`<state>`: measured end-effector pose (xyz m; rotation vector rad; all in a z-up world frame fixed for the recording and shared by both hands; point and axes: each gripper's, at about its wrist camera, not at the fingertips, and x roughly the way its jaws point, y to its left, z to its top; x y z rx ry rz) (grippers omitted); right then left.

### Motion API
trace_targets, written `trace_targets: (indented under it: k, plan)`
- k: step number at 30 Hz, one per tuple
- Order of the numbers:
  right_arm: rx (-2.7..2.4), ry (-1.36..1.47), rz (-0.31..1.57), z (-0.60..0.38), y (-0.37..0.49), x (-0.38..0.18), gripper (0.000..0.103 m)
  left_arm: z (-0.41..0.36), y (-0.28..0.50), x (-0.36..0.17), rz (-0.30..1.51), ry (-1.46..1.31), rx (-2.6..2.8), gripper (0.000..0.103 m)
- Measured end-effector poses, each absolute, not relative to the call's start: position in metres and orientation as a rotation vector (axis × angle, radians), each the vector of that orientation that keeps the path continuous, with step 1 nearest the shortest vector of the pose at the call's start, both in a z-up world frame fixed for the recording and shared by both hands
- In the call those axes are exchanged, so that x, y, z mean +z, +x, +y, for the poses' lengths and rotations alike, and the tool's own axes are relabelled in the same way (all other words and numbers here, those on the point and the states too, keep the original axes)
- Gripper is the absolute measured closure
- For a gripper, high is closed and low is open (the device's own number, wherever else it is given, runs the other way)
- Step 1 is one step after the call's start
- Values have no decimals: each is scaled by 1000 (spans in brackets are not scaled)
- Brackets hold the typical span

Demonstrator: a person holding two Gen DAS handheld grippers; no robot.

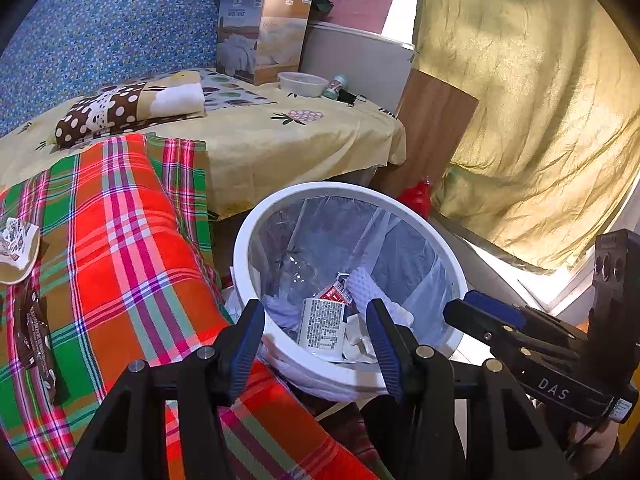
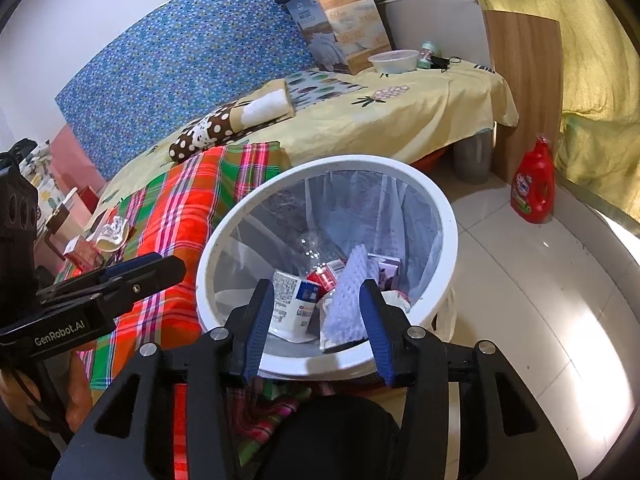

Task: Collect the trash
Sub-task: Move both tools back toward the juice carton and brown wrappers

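Note:
A white trash bin [image 1: 448, 256] [image 2: 448, 216] with a clear liner stands on the floor beside the bed. It holds a white printed carton [image 1: 322, 326] [image 2: 290, 300], a red can [image 2: 322, 278], a white bumpy foam piece [image 2: 348, 296] and other scraps. My left gripper [image 1: 316, 344] is open and empty above the bin's near rim. My right gripper [image 2: 318, 320] is open and empty above the near rim too. On the plaid blanket [image 1: 120, 232] lie a paper plate with crumpled paper [image 1: 16, 254] [image 2: 112, 232] and a brown wrapper [image 1: 34, 336].
The bed's yellow sheet [image 1: 280, 140] carries a folded dotted pillow [image 1: 120, 112], a bedding box [image 1: 260, 36], a plastic bowl [image 1: 302, 84] and a small jar [image 1: 336, 86]. A red detergent bottle [image 2: 534, 184] stands on the tiled floor by a wooden board [image 2: 524, 80].

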<state>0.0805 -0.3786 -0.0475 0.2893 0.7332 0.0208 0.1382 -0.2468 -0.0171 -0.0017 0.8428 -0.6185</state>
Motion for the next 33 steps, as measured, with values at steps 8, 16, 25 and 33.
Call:
trace_targets:
  k: [8,16,25,33]
  plan:
    - [44,257,728,-364,76,-41,56,-231,128,-13,831,-15,-597,50]
    - [92,219,706,-343,71,-32,56,-200,117,-7,810,-45,-537,50]
    - [204,195,684,-312,71,-27,56,-155,103,-9,801,-89,-454,50]
    - [279,198,712,-282,79,-28,56,-114,87,-11,777,-110,-366,50]
